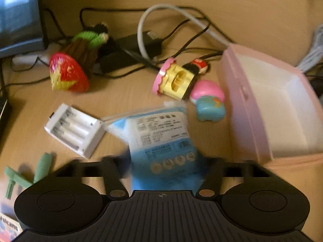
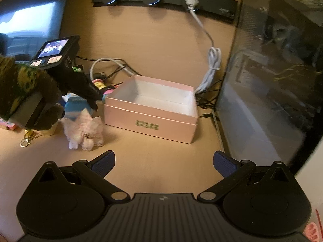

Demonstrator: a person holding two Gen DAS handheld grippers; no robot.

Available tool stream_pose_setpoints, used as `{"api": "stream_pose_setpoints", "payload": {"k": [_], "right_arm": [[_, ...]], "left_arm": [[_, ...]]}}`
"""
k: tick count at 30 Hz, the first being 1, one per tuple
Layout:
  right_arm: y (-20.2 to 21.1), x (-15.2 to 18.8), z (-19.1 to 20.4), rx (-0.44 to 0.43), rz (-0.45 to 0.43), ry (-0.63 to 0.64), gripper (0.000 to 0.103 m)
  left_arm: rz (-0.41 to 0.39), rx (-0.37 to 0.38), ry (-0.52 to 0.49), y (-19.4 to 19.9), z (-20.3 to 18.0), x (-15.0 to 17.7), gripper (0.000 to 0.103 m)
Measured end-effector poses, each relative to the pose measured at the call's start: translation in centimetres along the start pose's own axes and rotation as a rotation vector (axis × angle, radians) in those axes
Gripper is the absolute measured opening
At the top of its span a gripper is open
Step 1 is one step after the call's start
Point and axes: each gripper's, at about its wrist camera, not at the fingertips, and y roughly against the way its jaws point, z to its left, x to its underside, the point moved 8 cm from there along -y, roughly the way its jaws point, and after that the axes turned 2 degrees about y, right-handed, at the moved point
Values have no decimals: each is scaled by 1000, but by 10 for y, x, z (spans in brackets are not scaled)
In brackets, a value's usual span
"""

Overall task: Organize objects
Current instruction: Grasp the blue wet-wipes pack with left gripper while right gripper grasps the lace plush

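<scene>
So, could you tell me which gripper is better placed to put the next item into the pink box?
Left: the left gripper already grips the blue packet beside the pink box; the right gripper is open, empty.

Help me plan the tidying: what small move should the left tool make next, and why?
Probably carry the blue packet rightward over the pink box and let go there. The left tool appears shut on the packet, though the picture is blurred. The box sits open just to its right and looks empty. The right tool is open and holds nothing.
</scene>
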Motion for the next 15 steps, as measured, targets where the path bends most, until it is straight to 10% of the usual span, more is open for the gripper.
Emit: {"api": "stream_pose_setpoints", "payload": {"k": [8,15], "right_arm": [[-38,-7,51,-206,36,53,103],[-92,-18,105,-338,71,88,96]], "left_arm": [[-165,104,-17,95,49,3,56],[-132,103,-24,151,96,55,56]]}}
